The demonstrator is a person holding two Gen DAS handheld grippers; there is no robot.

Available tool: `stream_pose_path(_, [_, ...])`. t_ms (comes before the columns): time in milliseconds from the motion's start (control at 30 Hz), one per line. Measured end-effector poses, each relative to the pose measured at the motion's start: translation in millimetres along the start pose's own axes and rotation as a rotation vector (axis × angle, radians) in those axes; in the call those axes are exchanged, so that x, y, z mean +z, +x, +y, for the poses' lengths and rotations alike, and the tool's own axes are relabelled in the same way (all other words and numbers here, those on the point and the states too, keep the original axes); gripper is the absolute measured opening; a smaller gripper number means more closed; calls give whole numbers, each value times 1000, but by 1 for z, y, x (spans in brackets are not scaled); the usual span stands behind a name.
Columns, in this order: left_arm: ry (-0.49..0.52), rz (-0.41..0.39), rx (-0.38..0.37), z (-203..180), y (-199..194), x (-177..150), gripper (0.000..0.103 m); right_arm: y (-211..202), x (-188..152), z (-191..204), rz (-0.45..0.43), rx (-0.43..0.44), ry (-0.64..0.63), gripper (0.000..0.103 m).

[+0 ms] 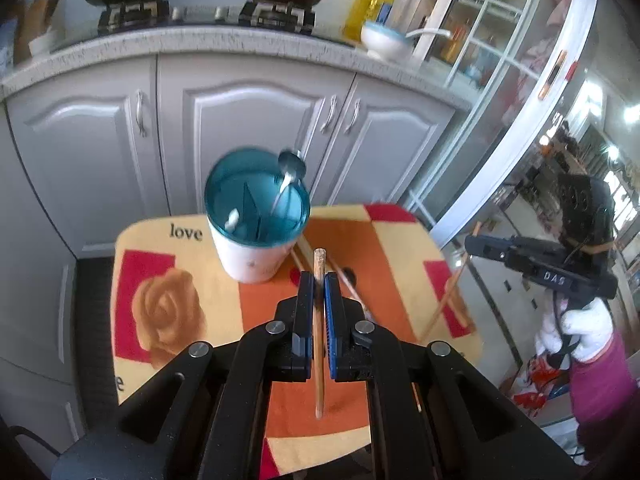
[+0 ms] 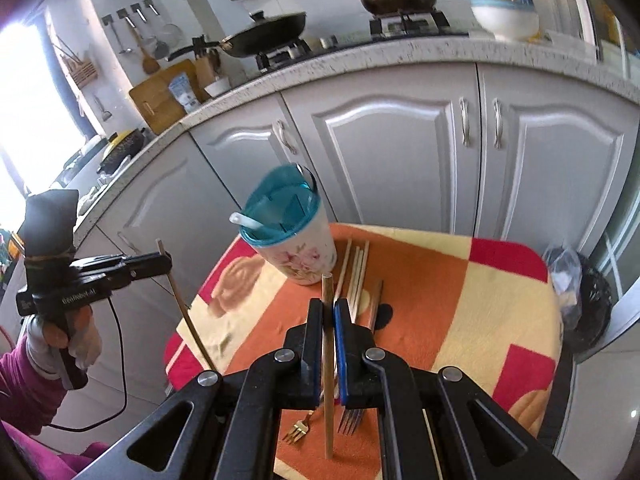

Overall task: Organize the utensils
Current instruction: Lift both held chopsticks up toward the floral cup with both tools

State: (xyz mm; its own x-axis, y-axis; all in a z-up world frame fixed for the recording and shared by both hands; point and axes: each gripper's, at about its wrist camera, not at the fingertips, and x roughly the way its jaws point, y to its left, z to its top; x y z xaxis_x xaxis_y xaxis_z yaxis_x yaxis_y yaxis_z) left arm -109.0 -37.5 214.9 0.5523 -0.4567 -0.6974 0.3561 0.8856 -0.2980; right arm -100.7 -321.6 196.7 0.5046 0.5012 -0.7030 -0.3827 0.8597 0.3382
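A white utensil holder with a teal divided top (image 1: 256,216) stands on the small cloth-covered table (image 1: 168,288); a metal spoon (image 1: 289,172) and a white utensil (image 1: 232,220) sit in it. My left gripper (image 1: 319,280) is shut on a wooden chopstick (image 1: 319,344) held upright above the table, just near the holder. My right gripper (image 2: 329,306) is shut on another chopstick (image 2: 328,380), also upright, near the holder (image 2: 292,236). Several chopsticks (image 2: 358,272) lie beside the holder. Two forks (image 2: 298,432) lie on the cloth near me.
White cabinets (image 1: 248,128) stand behind the table, with a stove, pan and pot on the counter. A bowl (image 1: 384,40) and an oil bottle sit at the counter's right. A black bin (image 2: 588,304) with a bag stands right of the table.
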Motion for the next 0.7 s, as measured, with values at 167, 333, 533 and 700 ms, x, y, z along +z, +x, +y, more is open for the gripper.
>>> stream_pose_path(167, [5,-63,3,-4,-28,22,4,-21,17,17,-47,11,-40,5])
stream_pose_path(333, [0,-146,8,-5,-54,60,4,-40,50,34,-109,25,-88,5])
stream_pose_path(533, [-14,-229,45,3,-64,112,4,-50,106,59,-172,25,-160,5])
stream_pose_path(700, [-16,-259,105,17,-56,147,4,-48,153,75,-209,20,-199,5])
